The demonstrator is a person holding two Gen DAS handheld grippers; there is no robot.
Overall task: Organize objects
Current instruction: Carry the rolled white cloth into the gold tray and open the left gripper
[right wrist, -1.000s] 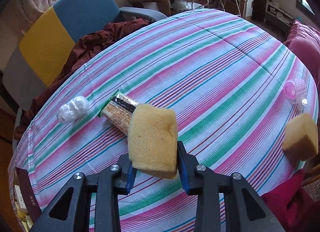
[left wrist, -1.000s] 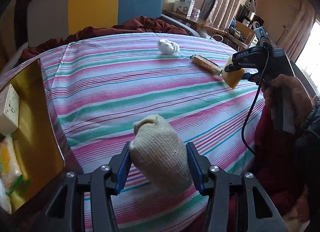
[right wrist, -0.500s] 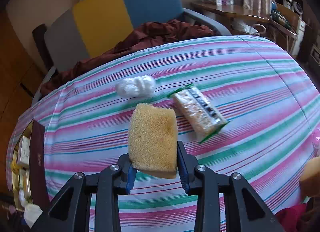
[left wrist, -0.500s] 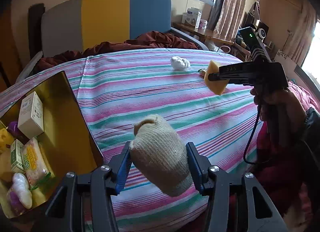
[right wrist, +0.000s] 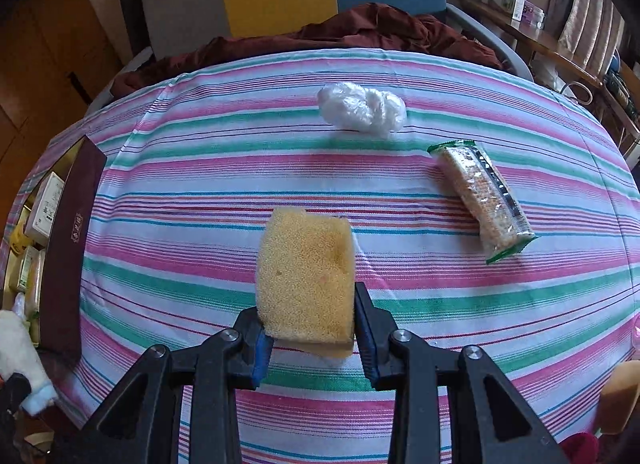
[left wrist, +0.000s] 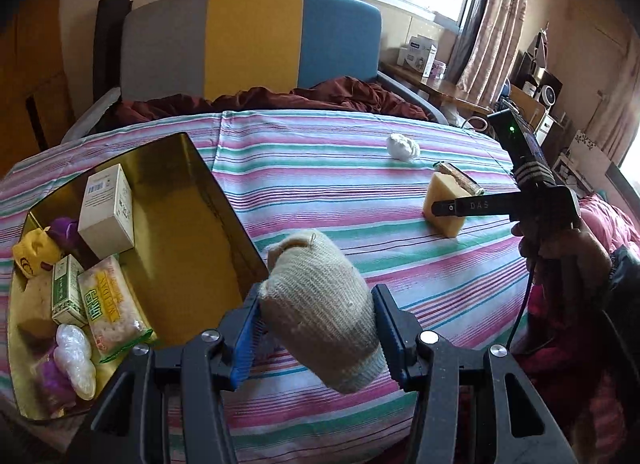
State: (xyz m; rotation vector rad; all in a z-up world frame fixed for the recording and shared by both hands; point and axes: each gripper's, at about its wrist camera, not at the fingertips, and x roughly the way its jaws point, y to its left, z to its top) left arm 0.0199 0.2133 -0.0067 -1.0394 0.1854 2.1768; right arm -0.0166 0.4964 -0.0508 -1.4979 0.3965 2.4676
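In the left wrist view, your left gripper (left wrist: 318, 330) pinched the knitted glove (left wrist: 320, 310) between its fingers, long axis running forward and slightly left, cuff nearest the camera. The gold box (left wrist: 192, 223) sat left of the fingers.

In the right wrist view, your right gripper (right wrist: 308, 338) clamped the yellow sponge (right wrist: 306, 280), its long axis pointing straight ahead above the striped cloth (right wrist: 200, 167). The snack packet (right wrist: 482, 199) lay ahead to the right.

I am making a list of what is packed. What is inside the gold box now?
In the gold box: a white carton, a green carton, a snack packet, a white plastic bundle, a yellow pouch and purple items. Anything beneath them is covered.
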